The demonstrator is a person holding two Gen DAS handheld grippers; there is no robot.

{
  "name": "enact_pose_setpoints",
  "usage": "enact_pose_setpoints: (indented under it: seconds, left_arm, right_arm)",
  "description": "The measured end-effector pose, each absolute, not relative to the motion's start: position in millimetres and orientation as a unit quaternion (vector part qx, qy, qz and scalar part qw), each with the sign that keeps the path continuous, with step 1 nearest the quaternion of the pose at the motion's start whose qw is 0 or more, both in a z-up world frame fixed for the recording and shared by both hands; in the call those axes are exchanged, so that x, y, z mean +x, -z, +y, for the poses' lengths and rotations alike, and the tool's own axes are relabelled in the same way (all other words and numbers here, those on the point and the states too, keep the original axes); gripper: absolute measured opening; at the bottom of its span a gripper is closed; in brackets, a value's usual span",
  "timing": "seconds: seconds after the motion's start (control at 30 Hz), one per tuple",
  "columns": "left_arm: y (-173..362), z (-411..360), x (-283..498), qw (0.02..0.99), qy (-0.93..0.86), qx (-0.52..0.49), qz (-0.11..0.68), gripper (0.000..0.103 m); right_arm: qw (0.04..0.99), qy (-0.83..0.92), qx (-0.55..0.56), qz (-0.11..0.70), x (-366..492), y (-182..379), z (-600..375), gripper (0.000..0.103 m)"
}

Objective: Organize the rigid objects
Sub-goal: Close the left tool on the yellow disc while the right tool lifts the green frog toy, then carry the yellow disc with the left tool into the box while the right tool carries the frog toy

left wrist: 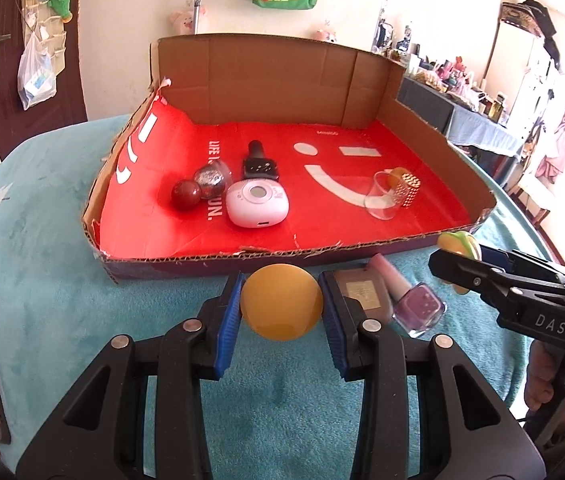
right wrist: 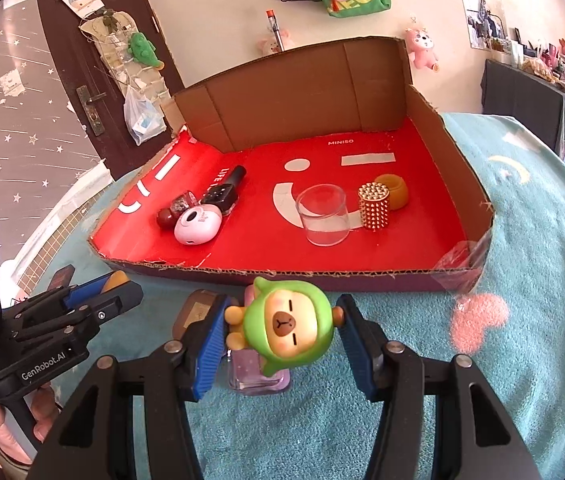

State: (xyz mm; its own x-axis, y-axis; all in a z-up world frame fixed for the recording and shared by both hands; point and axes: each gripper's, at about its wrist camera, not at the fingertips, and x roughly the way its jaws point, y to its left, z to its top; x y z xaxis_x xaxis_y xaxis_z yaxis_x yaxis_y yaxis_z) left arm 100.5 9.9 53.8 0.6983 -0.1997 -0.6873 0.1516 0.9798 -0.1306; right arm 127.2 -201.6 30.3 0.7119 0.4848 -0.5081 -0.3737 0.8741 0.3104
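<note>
In the left wrist view, our left gripper (left wrist: 281, 307) is clenched on a yellow ball (left wrist: 281, 301), with a blue pad touching each side. We hold it above the teal blanket (left wrist: 62, 300), just before the front wall of the cardboard tray (left wrist: 242, 259). We judge the ball as light, stiff and smooth, so it can slip; a grip across its widest part seems safest. Beside it lie a brown compact (left wrist: 362, 292) and a purple nail polish bottle (left wrist: 418, 308).

In the right wrist view, our right gripper (right wrist: 282, 332) grasps a green capybara figurine (right wrist: 286, 326) between its pads, near the tray front and above the nail polish bottle. The figurine looks like hard, light plastic with a rounded hood; we think the sides of the head give the best hold. In the tray a clear glass cup (right wrist: 324, 216) looks fragile.
</note>
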Motion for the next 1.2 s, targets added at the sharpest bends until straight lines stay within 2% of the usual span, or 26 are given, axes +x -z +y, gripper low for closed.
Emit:
enact_pose_setpoints:
  seconds: [0.53,1.2]
  left_arm:
    - [-75.0,-4.1,140.4,0.921,0.128,-0.023,0.366,0.036]
    - [-38.9,-8.3,188.4,0.883,0.160,-0.045,0.440,0.036]
  right_arm:
    - [0.925,-0.256,0.075,0.270,147.1,-68.7,-191.8,0.057]
    - [0.898,-0.275,0.062,0.336,198.0,-51.8,-173.6,0.057]
